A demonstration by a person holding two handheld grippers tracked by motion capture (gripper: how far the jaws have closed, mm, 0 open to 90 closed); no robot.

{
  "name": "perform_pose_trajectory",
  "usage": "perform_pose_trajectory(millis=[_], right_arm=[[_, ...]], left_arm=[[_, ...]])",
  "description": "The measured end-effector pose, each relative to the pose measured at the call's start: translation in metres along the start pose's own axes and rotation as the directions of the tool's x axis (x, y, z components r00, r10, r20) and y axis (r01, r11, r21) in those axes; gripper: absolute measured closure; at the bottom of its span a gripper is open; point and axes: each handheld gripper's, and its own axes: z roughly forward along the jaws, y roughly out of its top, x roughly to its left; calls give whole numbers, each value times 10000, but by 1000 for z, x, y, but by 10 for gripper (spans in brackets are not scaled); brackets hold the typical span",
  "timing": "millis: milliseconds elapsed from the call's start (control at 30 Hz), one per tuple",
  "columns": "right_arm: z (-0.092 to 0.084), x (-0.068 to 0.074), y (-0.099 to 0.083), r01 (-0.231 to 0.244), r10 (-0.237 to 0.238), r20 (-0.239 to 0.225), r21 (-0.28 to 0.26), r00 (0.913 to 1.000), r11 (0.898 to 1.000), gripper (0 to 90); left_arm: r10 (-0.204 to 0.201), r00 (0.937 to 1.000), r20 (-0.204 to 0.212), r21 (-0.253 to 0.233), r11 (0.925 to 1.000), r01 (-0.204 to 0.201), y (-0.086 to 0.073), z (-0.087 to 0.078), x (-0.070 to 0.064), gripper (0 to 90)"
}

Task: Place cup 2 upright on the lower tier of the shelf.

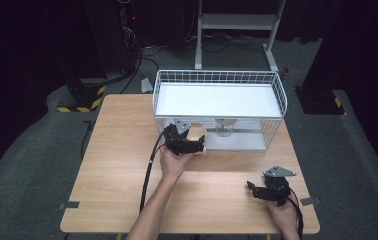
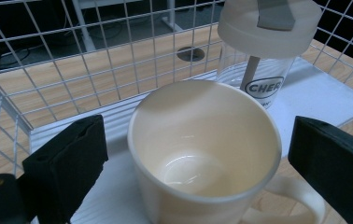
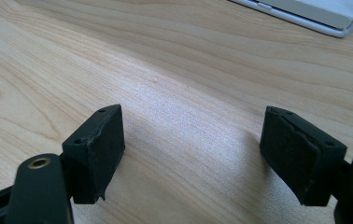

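L gripper [image 1: 191, 142] at the front left corner of the wire basket [image 1: 277, 90], near table [image 1: 122, 150] centre. Cream mug [image 2: 202, 154] sits upright between its jaws. In the left gripper view both pads stand off the mug wall w/ a visible gap each side, so jaws wide open, nothing clamped. Mug handle points toward the lower right of that view. Mug base hidden; cannot tell if it rests on the basket's white floor or on its front edge.

Just behind the mug: clear cup [image 2: 263, 60] w/ pale lid and straw, black oval logo on its side, upright, inside basket. In the high view it stands at the basket's front wall [image 1: 223, 127], right of the mug [image 1: 196, 132].

R gripper [image 1: 262, 192] low over bare table at the near right corner, well apart from basket and mug. Right gripper view: jaws spread fairly wide, only wood grain between them, holding nothing. Basket corner [image 3: 314, 18] shows at upper right of that view.

Cables trail back along both forearms.
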Motion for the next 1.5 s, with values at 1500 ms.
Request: perform_pose_trajectory(millis=[1500], right_arm=[[0,0,0,59,-59,2,-7,10000,10000,221]], left_arm=[[337,9994,95,1189,9923,-346,-43,-12,-1,164]])
